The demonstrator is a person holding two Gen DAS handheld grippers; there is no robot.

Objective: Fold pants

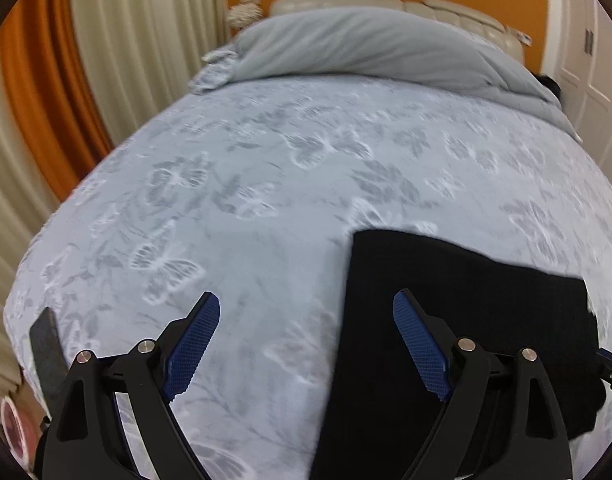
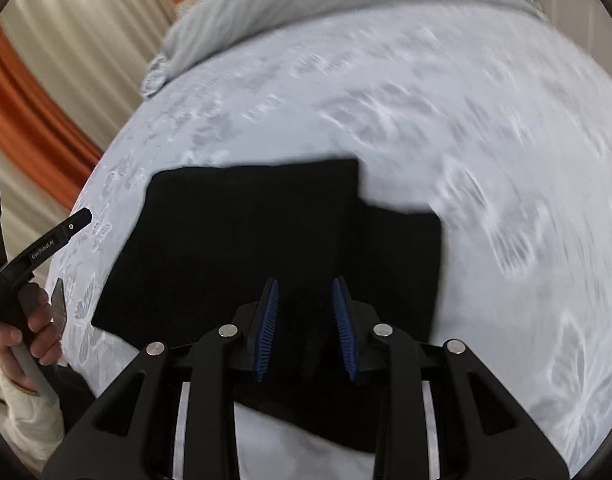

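The pants (image 2: 241, 248) are lying folded on the bed (image 1: 265, 168), at 5 o'clock of the left gripper (image 1: 306, 344), spread empty. The right gripper (image 2: 306, 328), half-spread, is gripping nothing; dragging could be undoing the fold.

"CenRobot.AI" on left tongs (image 2: 79, 222) arm

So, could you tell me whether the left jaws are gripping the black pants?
No, the left gripper stands wide open above the bedspread, beside the pants.
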